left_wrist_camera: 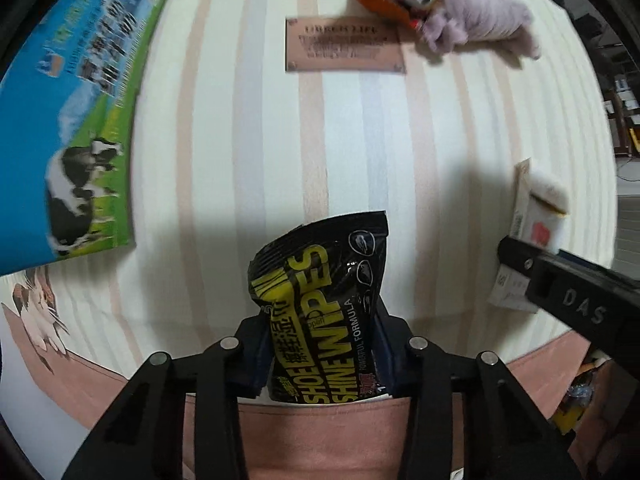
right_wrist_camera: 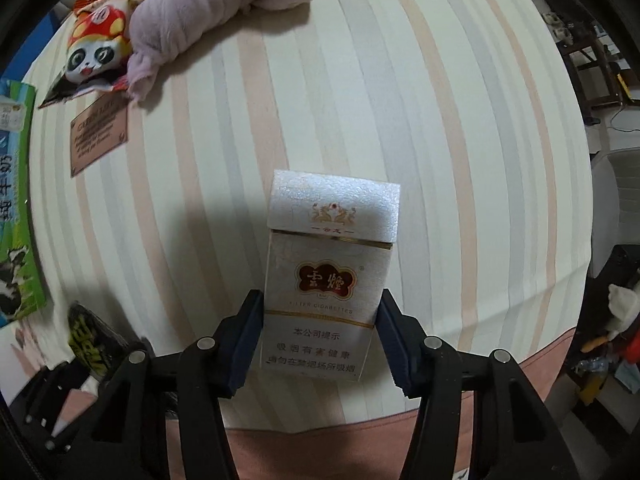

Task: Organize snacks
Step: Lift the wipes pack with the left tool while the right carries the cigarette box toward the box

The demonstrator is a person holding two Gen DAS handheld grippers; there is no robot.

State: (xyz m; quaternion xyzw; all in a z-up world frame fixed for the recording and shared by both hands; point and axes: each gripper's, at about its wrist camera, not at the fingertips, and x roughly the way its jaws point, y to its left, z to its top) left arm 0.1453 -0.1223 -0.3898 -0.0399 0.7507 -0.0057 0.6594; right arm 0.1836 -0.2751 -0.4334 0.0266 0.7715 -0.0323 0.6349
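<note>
A black and yellow "Shoe Shine Wipes" packet [left_wrist_camera: 320, 280] stands between the pads of my left gripper [left_wrist_camera: 320, 344], which is shut on its lower half; the packet bulges above the pads. It hangs over the striped tablecloth [left_wrist_camera: 240, 140], pointing straight down. In the right wrist view a white cigarette pack [right_wrist_camera: 328, 264] with a red emblem sits between the blue pads of my right gripper [right_wrist_camera: 320, 332], both pads against its sides. The left wrist view shows the same pack [left_wrist_camera: 536, 208] at the right edge. The wipes packet [right_wrist_camera: 90, 340] shows at the lower left of the right wrist view.
A blue and green milk box with a cow [left_wrist_camera: 68, 120] lies at the left. A panda snack bag [right_wrist_camera: 96, 52] and a rolled purple cloth [right_wrist_camera: 208, 4] lie at the far side. A brown label [left_wrist_camera: 344, 44] is printed on the cloth. The pink table border [left_wrist_camera: 320, 432] runs along the near edge.
</note>
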